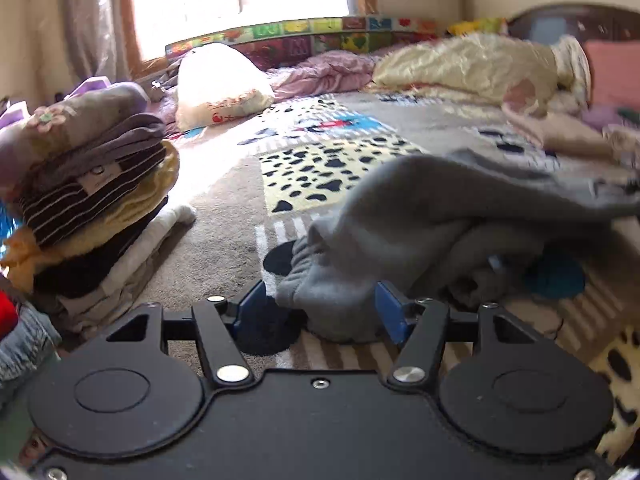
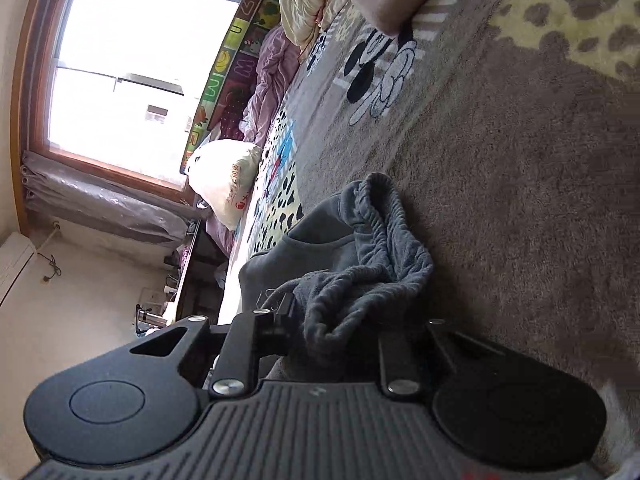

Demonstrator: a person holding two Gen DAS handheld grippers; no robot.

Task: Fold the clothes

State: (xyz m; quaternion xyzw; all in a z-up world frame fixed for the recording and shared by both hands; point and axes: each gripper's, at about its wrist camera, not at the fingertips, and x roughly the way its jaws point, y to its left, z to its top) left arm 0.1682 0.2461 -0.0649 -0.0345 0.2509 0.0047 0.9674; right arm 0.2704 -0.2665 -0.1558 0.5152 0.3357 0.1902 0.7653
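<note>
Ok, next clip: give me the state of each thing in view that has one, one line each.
Grey garment: unfolded, bunched up on the rug, held at two ends.
Left hand-held gripper: fingers apart, grey cuff end between them.
Right hand-held gripper: shut on the garment's elastic waistband.
Clothes pile: folded, stacked.
Curtain: drawn aside.
Patterned rug: spread flat.

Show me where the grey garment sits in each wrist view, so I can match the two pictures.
Left wrist: the grey garment fills centre-right, one end between the left gripper fingers.
Right wrist: it lies at lower centre, elastic waistband up, bunched at the right gripper.
Shared landmark: the white plastic bag under the window.
</note>
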